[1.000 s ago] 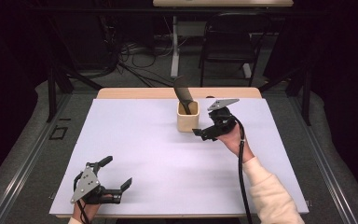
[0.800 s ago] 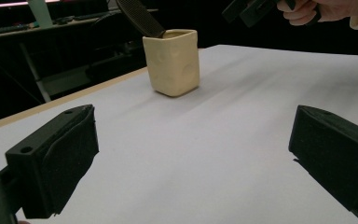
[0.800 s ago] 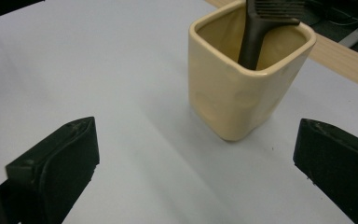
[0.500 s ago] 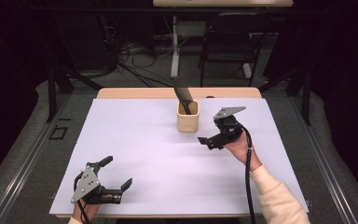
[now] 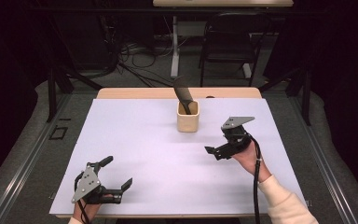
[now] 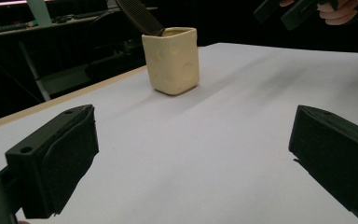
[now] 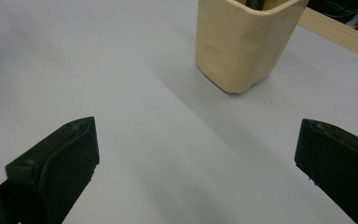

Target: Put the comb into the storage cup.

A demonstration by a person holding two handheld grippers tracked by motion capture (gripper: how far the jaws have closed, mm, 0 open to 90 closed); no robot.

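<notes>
A cream square cup (image 5: 188, 117) stands at the far middle of the white table (image 5: 135, 135), and a black utensil (image 5: 182, 88) leans out of it to the left. My right gripper (image 5: 216, 152) hovers to the cup's near right, open and empty, its jaws facing left. In the right gripper view, the cup (image 7: 244, 42) stands ahead between the wide-apart jaws of the right gripper (image 7: 196, 163). At the near left edge rests my left gripper (image 5: 118, 171), open with nothing in it. From the left gripper (image 6: 191, 158), I see the cup (image 6: 171, 58), the utensil (image 6: 137, 14) and the right gripper (image 6: 298, 9) farther off.
A wooden strip (image 5: 144, 93) runs along the table's far edge. Beyond it are a dark chair (image 5: 228, 42), a white desk leg (image 5: 175, 46) and cables on the floor (image 5: 130, 60). A black cable (image 5: 256, 177) trails along the right forearm.
My right gripper has drawn back from the cup, toward the near right. The left gripper and the cup have stayed put.
</notes>
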